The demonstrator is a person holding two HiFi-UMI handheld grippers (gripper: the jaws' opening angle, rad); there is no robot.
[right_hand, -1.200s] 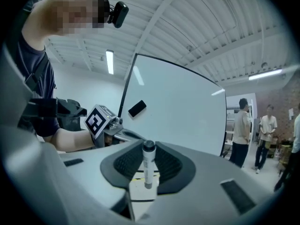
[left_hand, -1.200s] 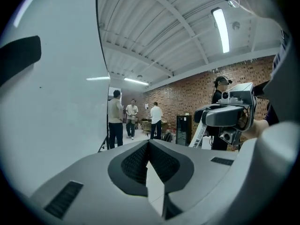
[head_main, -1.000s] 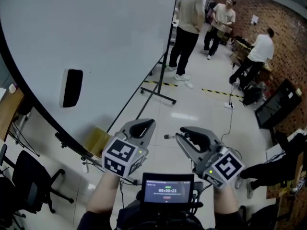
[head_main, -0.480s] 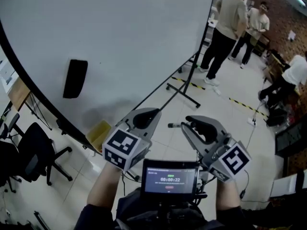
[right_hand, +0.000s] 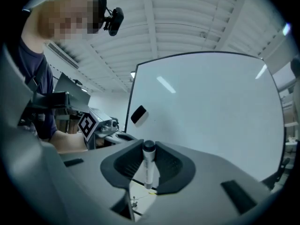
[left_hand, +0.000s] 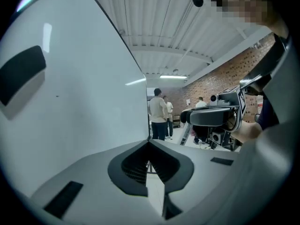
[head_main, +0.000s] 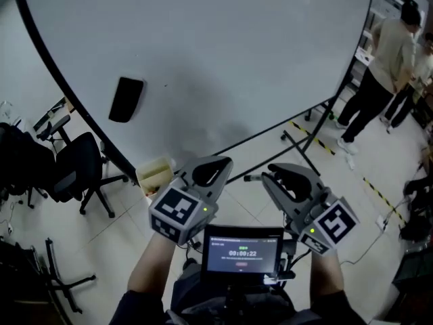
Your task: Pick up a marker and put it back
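1. Right now the right gripper (head_main: pixel 277 179) has its jaws clamped on a marker (right_hand: pixel 149 167), which sits crosswise between them in front of the whiteboard (head_main: pixel 216 53)
2. Left gripper (head_main: pixel 211 172), before the whiteboard too: jaws together, empty
3. Black eraser (head_main: pixel 126 99) on the whiteboard

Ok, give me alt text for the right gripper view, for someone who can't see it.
The right gripper clamps a white marker with a black cap between its jaws, facing a large whiteboard with a black eraser on it.
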